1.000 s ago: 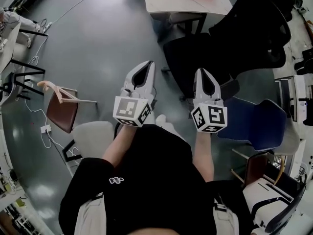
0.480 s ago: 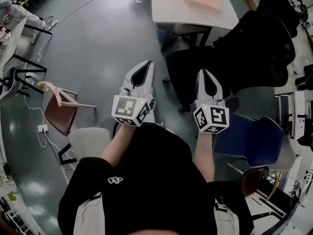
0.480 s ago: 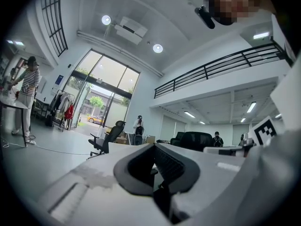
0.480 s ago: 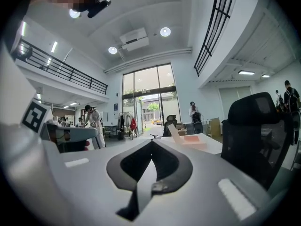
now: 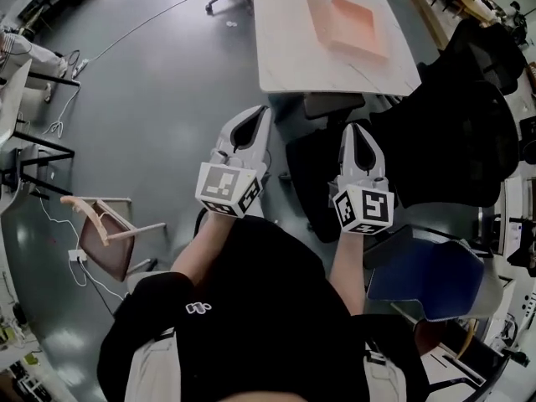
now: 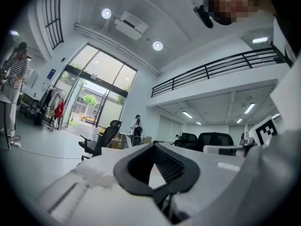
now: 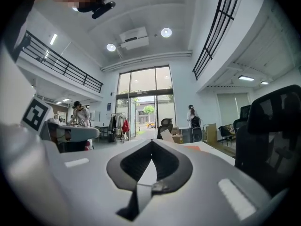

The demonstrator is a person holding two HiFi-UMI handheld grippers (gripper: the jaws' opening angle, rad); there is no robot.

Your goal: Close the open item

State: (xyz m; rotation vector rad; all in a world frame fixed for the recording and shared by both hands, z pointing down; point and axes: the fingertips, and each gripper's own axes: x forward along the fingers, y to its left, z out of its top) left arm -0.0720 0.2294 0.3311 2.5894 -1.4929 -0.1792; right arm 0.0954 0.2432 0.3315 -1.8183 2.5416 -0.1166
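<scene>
An open shallow box [image 5: 352, 22] with an orange inside and a raised lid lies on a white table [image 5: 293, 57] ahead of me in the head view. Both grippers are held level in front of the person's body, short of the table's near edge. My left gripper [image 5: 255, 111] is shut with nothing in it, and its tips meet in the left gripper view [image 6: 154, 145]. My right gripper [image 5: 358, 128] is shut and empty too, pointing at the box [image 7: 194, 147], whose upright lid [image 7: 166, 136] shows just past its tips [image 7: 151, 141].
Black office chairs [image 5: 452, 132] crowd the table's right side, and one [image 5: 314, 178] stands below its near edge between the grippers. A blue chair [image 5: 435, 275] is at lower right, a brown chair [image 5: 105, 237] at left. A cable [image 5: 142, 19] crosses the grey floor. People stand far off.
The table and the box have slid down the head view, closer to me. Both grippers have moved forward together, still shut. The chairs have shifted down and past on both sides.
</scene>
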